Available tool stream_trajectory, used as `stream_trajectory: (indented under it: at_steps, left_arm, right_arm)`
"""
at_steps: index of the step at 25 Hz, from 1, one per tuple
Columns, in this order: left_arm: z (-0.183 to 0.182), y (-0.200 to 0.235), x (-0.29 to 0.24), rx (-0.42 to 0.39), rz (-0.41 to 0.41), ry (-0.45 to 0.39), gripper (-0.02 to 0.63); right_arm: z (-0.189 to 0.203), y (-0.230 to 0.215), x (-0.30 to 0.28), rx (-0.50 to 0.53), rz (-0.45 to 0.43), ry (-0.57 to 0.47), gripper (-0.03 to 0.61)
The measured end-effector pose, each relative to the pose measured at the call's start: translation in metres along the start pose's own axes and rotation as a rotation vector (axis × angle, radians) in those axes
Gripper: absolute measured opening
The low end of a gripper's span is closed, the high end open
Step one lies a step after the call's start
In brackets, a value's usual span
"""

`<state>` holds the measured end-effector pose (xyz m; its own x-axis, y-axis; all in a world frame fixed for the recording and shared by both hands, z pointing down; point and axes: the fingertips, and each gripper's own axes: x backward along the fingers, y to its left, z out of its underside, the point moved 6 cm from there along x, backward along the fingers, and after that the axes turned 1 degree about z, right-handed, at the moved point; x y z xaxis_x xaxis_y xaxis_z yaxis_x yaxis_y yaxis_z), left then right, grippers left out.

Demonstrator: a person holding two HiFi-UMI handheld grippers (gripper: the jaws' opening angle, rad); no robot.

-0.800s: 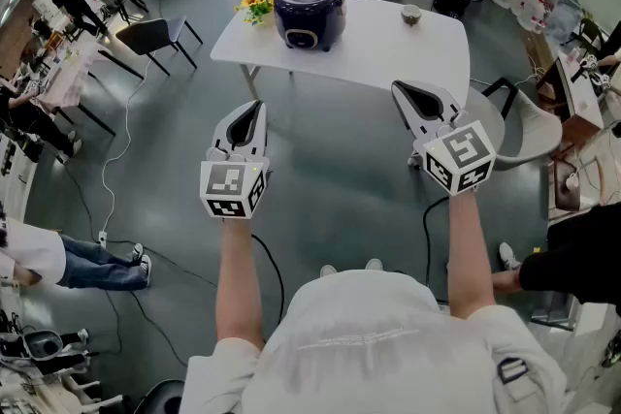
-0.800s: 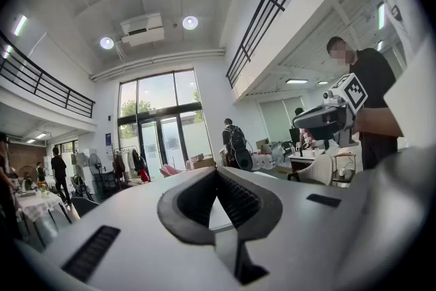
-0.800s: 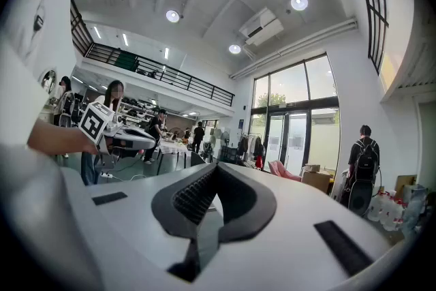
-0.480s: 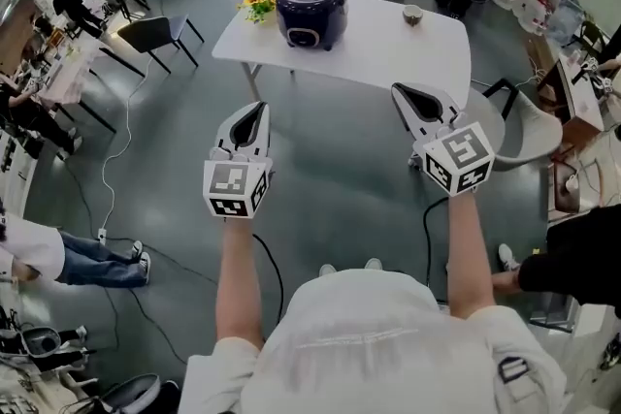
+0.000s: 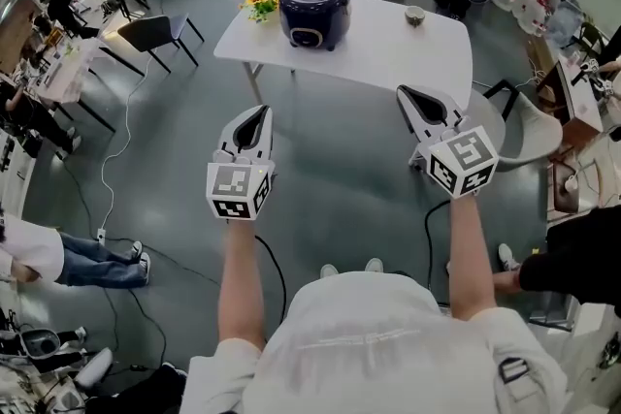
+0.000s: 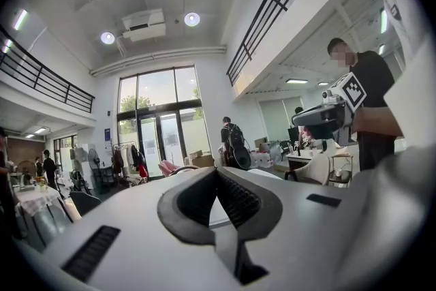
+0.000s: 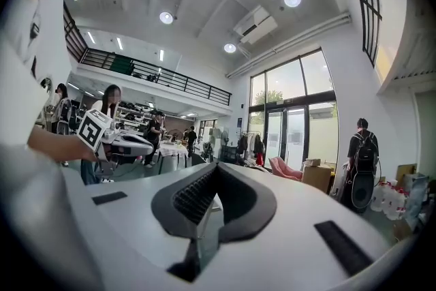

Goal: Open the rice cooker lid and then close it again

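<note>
We hold the left gripper (image 5: 258, 111) and the right gripper (image 5: 409, 96) with both pairs of jaws pressed together and nothing between them. Ahead of the jaws and well apart from them stands the white table (image 5: 388, 48); on it sits the dark blue rice cooker (image 5: 313, 12), lid down, nearer the left jaws' line. Yellow flowers (image 5: 260, 3) lie just left of the cooker, and 1 small bowl (image 5: 415, 15) sits ahead of the right jaws.

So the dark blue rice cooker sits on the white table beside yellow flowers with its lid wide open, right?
Not quite: in the head view the rice cooker has its lid shut. It does sit on the white table beside the yellow flowers.
</note>
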<state>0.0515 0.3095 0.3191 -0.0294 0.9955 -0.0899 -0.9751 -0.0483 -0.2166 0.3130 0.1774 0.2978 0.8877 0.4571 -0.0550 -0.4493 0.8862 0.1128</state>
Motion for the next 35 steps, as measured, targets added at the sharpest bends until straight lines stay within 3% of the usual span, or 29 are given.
stream_trajectory:
  at_steps: [12, 20, 21, 22, 23, 24, 28, 35]
  left_arm:
    - [0.026, 0.046, 0.024, -0.006, 0.037, 0.034, 0.014]
    - [0.037, 0.074, 0.007, 0.022, 0.037, -0.001, 0.018]
    - [0.036, 0.077, 0.005, 0.025, 0.037, -0.011, 0.05]
    - [0.036, 0.08, 0.002, 0.025, 0.041, -0.02, 0.183]
    - [0.036, 0.081, -0.002, 0.023, 0.046, -0.028, 0.272]
    - [0.037, 0.081, -0.006, 0.02, 0.049, -0.034, 0.282]
    - [0.046, 0.082, -0.024, 0.014, 0.048, -0.033, 0.328]
    - [0.058, 0.098, -0.09, 0.017, 0.052, 0.016, 0.328]
  right_arm:
    - [-0.004, 0.045, -0.024, -0.001, 0.061, 0.036, 0.017]
    - [0.001, 0.043, -0.055, 0.005, 0.08, 0.042, 0.017]
    - [0.002, 0.041, -0.059, -0.004, 0.078, 0.037, 0.017]
    - [0.003, 0.04, -0.063, -0.017, 0.07, 0.033, 0.021]
    - [0.004, 0.039, -0.067, -0.033, 0.057, 0.03, 0.178]
    - [0.006, 0.037, -0.072, -0.047, 0.046, 0.027, 0.256]
    - [0.019, 0.022, -0.085, -0.068, 0.058, 0.024, 0.327]
    - [0.047, -0.034, -0.128, -0.081, 0.075, 0.047, 0.35]
